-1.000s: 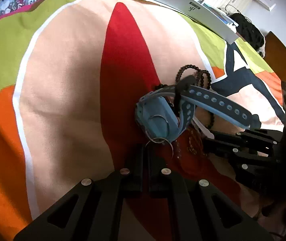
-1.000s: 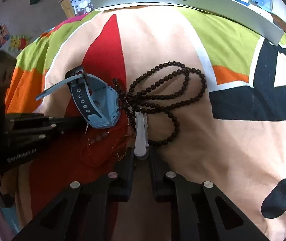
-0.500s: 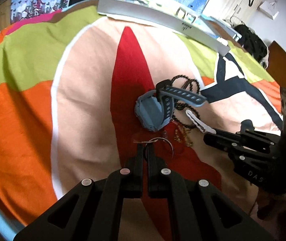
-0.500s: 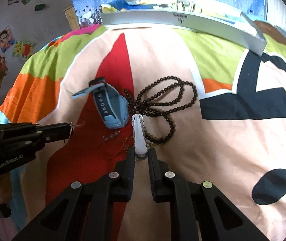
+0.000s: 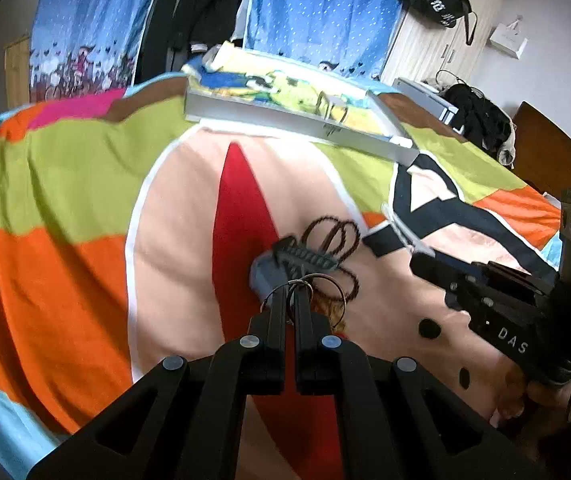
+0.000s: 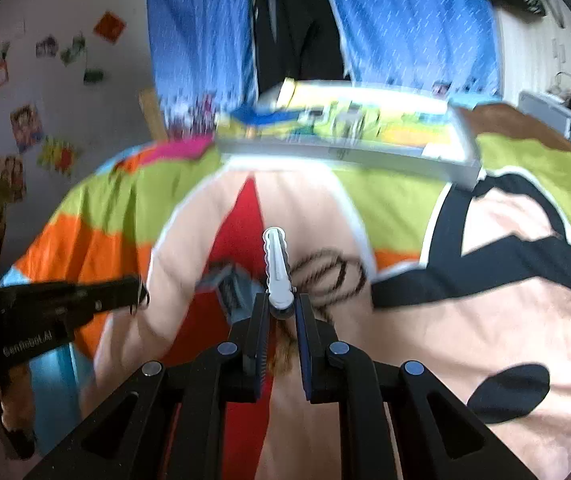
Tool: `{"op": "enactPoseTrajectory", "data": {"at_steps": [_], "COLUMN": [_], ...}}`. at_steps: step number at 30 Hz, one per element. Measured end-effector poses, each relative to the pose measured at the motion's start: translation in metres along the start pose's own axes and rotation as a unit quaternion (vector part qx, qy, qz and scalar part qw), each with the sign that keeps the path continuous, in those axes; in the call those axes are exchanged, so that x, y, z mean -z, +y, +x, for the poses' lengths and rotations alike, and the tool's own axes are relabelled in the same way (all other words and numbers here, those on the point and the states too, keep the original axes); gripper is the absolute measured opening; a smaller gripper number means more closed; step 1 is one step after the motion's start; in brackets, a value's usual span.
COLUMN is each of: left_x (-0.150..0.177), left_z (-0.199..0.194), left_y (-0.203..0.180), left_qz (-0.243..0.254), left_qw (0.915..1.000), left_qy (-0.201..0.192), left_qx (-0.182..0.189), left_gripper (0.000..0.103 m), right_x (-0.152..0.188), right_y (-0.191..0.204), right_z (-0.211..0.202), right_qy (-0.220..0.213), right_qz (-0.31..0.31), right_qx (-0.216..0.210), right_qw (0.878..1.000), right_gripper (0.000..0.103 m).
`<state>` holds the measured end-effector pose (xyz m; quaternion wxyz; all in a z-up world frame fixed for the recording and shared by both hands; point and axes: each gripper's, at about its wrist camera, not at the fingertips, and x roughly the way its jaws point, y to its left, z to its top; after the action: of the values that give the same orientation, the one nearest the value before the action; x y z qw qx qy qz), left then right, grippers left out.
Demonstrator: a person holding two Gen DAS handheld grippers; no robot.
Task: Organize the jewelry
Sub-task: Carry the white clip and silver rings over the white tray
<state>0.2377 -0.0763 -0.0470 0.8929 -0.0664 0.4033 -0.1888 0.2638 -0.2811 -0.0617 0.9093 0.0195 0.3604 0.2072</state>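
The left hand-held gripper [image 5: 290, 294] was pinched shut on thin silver rings [image 5: 317, 284], seen well only from its own camera. The right hand-held gripper [image 6: 281, 308] squeezed a white hair clip [image 6: 277, 268]. Below both, a blue watch [image 5: 285, 264] and dark beads [image 6: 329, 276] lay on the bright bed [image 5: 65, 184].

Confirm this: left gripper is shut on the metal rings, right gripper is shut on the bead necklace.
Wrong on the right gripper: its own wrist view shows it shut on the white hair clip. The bead necklace lies on the blanket. The left gripper does pinch the metal rings.
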Motion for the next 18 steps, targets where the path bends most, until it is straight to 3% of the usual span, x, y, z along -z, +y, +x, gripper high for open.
{"op": "enactPoseTrajectory", "data": {"at_steps": [4, 18], "left_x": [-0.021, -0.125], "left_z": [-0.002, 0.024], "left_y": [-0.008, -0.009], "left_qz": [0.002, -0.032], "left_qw": [1.0, 0.9959], "left_qy": [-0.008, -0.085], "left_qx": [0.002, 0.003], "left_gripper": [0.001, 0.001], "right_x": [-0.017, -0.071], "right_y": [-0.008, -0.056], "right_z": [-0.005, 0.021], "right_qy": [-0.054, -0.136], "right_qz": [0.002, 0.035], "right_qx": [0.022, 0.052], "right_qw": [0.998, 0.989], "right_gripper": [0.013, 0.013]}}
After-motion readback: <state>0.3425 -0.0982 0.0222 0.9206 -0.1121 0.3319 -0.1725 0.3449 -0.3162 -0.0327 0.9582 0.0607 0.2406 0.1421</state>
